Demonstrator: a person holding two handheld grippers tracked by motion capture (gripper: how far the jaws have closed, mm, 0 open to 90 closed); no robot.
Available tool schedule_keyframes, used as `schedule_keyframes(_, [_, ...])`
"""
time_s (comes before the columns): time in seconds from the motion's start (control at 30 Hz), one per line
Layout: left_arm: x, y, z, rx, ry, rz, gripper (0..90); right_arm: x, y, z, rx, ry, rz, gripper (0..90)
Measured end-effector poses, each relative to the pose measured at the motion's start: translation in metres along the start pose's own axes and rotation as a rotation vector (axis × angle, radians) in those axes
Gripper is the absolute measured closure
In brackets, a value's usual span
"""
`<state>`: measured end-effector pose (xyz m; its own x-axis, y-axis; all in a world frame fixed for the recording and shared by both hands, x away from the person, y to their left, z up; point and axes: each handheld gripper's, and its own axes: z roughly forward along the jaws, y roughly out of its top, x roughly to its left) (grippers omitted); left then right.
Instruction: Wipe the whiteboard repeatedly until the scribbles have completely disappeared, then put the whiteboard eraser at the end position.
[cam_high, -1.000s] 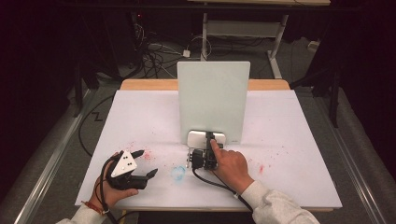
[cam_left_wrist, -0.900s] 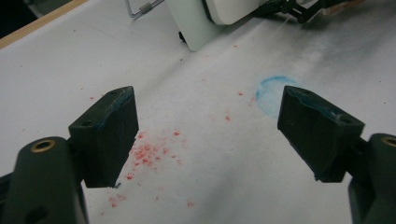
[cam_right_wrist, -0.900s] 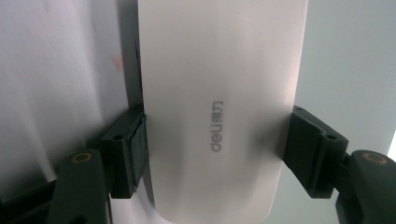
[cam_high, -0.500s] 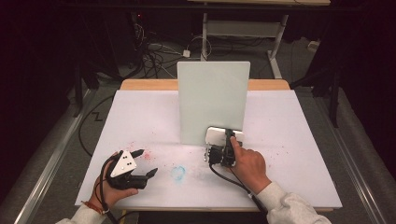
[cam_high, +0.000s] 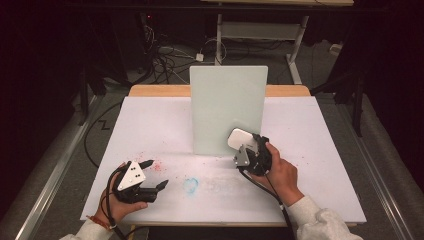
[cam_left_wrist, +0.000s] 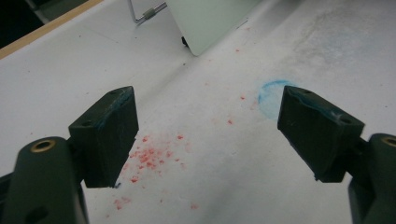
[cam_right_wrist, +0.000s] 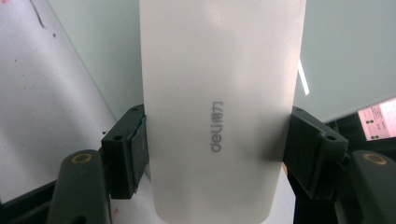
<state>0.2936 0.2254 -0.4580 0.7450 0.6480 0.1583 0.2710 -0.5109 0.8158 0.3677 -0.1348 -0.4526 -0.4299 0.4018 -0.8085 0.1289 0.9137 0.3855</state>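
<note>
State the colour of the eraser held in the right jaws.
White eraser with grey lettering; right gripper view shows it best.

High view: white bench (cam_high: 150, 125) lit bright from above, room around it near black, floor and cables dim. Picture soft and low in detail, short faint shadows under the hands. Left gripper view: even light, the black fingers (cam_left_wrist: 109, 133) close up and slightly blurred, red specks (cam_left_wrist: 147, 156) sharp enough. Right gripper view: white eraser (cam_right_wrist: 219, 93) washed out pale, its printed lettering readable, a small bright glare streak on the board (cam_right_wrist: 327, 56) behind it.
</note>
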Motion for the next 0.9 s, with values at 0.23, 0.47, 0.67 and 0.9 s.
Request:
schedule_keyframes(0.23, [0.003,-0.001,0.001,-0.001,0.005,-0.002,19.5,-0.018,-0.010,-0.010,-0.052,0.038,0.100,31.3])
schedule_keyframes(0.47, [0.004,-0.002,0.004,0.005,0.006,0.001,19.5,-0.031,-0.019,-0.016,-0.072,0.057,0.172,31.2])
schedule_keyframes(0.67, [0.005,-0.001,0.004,0.007,0.011,0.007,19.5,-0.035,-0.025,-0.019,-0.082,0.080,0.210,31.2])
schedule_keyframes(0.9, [0.005,-0.001,0.005,0.005,0.015,0.015,19.5,-0.043,-0.032,-0.021,-0.099,0.114,0.248,31.3])
